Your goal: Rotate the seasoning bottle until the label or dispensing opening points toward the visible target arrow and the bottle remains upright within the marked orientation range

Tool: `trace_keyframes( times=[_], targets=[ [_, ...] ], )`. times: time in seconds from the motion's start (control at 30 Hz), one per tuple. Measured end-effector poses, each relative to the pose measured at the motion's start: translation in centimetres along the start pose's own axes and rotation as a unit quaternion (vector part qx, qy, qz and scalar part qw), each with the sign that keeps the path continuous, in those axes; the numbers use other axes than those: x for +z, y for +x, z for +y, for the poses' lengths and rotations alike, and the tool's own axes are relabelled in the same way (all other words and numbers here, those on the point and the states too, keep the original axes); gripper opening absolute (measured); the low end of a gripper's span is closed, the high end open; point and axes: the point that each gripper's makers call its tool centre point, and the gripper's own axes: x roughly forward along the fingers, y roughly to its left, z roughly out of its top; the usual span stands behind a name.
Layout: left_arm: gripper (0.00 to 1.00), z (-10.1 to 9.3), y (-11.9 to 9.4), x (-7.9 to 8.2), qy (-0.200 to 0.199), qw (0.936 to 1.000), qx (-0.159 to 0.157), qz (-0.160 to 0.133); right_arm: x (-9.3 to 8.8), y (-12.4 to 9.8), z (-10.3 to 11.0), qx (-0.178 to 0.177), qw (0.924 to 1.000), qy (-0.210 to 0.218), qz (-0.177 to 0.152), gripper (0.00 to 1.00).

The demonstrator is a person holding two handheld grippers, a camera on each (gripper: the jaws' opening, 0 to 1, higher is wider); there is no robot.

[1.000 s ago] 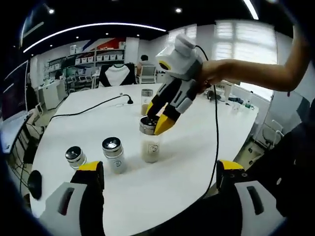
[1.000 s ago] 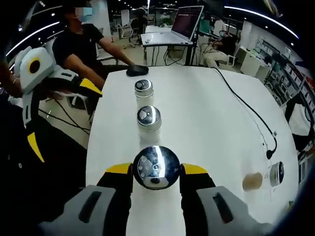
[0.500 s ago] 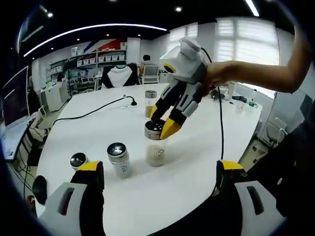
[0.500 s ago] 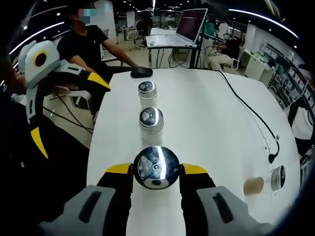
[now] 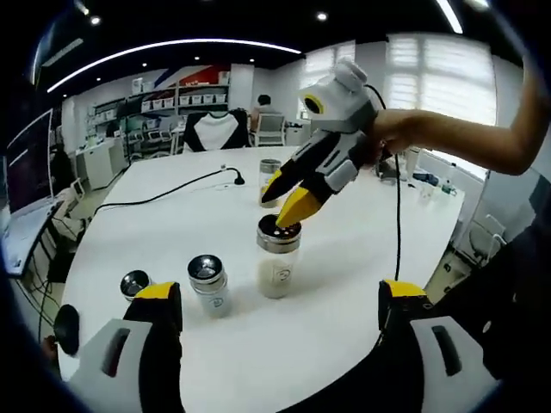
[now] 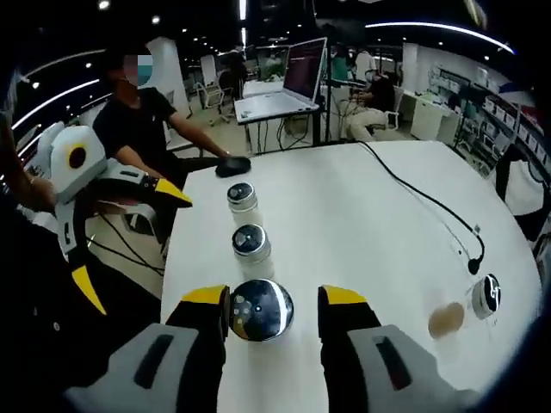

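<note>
While its logo stays unreadable, the seasoning bottle sits beneath the spread right claw.

Facing views across one white table: left looks from afar, right from close above the seasoning bottle.

Shiny metal cap, clear seasoning bottle, smooth matt white table

We cannot read the small mark on the front of the seasoning bottle; it is too small. In the right gripper view we see the bottle from above, so its chrome cap hides the body and label. The left gripper is partly cut off by the picture's edge.
</note>
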Motion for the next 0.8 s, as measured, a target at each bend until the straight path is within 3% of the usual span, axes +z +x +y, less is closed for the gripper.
trace_keyframes(
  times=[0.2,0.37,0.53,0.8],
  targets=[
    [1.00,0.1,0.2,0.5,0.003,1.0000,0.002,-0.006,1.0,-1.6,-4.3,-0.056,0.9975,0.023,-0.035,0.41],
    [1.00,0.2,0.1,0.7,0.002,0.9999,0.009,-0.005,1.0,-3.3,-8.3,-0.103,0.9930,0.039,-0.042,0.41],
    [1.00,0.2,0.2,0.7,0.004,0.9999,0.016,-0.001,-0.1,-4.5,-13.3,-0.159,0.9816,0.092,-0.053,0.40],
    [1.00,0.4,0.3,1.2,-0.001,0.9996,0.029,-0.003,-1.1,-6.6,-18.6,-0.251,0.9613,0.097,-0.059,0.40]
  ],
)
